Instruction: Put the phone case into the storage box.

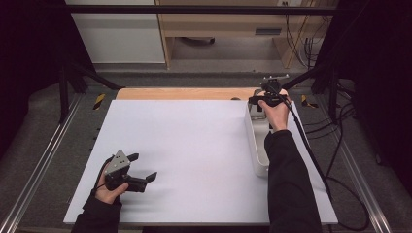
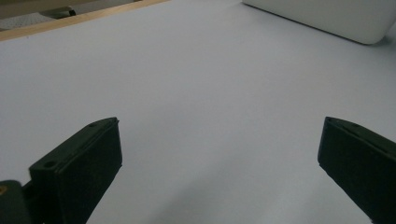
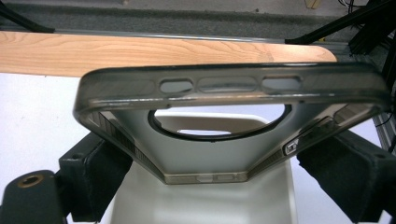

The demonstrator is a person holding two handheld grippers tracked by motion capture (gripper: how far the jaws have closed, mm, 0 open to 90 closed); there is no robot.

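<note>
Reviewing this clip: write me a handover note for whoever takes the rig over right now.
Right hand-held gripper: shut on a smoky clear phone case, clamped by its two long sides, held over the far end of the white tray at the table's right edge.
Left hand-held gripper: open, holding nothing, low over the white mat near the front left corner.
Done: the case is gripped and raised.
Left: I cannot tell whether the case is going into the tray or coming out of it; most likely it needs setting down on the tray or mat. The left one is free to help.
</note>
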